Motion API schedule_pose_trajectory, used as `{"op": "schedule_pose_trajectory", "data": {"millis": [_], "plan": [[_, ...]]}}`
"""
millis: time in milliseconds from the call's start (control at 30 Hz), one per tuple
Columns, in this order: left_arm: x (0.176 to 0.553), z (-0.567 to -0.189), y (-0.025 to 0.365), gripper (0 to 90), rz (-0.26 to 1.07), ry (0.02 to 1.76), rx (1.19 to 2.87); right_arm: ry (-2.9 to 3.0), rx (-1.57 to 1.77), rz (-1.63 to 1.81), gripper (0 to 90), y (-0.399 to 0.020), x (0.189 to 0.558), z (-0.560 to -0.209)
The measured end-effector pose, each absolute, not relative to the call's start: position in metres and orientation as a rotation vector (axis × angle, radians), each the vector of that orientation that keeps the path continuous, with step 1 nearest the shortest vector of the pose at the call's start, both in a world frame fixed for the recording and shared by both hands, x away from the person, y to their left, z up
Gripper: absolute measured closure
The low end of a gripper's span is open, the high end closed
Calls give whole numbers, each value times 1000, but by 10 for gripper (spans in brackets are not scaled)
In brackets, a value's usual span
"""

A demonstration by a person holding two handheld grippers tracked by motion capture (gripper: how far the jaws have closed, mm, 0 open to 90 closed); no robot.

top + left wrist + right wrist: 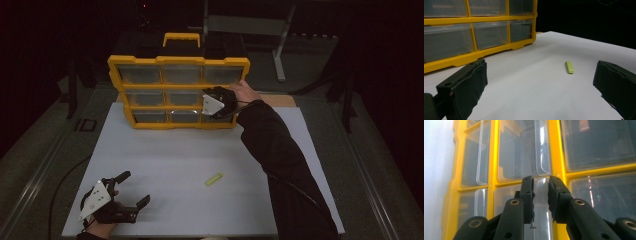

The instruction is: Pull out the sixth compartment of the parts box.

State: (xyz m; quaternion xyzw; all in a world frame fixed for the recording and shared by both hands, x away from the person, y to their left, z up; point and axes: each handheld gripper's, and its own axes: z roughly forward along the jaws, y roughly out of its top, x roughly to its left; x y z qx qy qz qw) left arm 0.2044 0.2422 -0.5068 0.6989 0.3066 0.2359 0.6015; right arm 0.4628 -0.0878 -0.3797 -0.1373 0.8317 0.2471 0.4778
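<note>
A yellow organiser (178,60) with clear drawers stands upright at the far edge of the white board (200,215). My right gripper (206,96) is at its right column, over a lower drawer. In the right gripper view the jaws (541,187) stand a narrow gap apart with that drawer's clear handle (540,185) between them, and I see no firm press on it. Near the board's front left corner my left gripper (137,188) rests wide open with nothing in it (540,68). A small yellow-green piece (214,179) (569,67) lies flat on the board.
The organiser's yellow frame (474,20) (555,150) has a carry handle (181,36) on top. A grey metal stand (280,45) is behind the table in the dark. A sleeve (280,155) crosses the board's right side.
</note>
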Motion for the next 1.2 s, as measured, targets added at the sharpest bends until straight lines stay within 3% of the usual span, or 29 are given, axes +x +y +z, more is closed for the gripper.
{"op": "schedule_pose_trajectory", "data": {"millis": [1200], "plan": [[205, -507, 241, 3, 550, 705, 1628, 2113, -353, 671, 755, -92, 436, -372]]}}
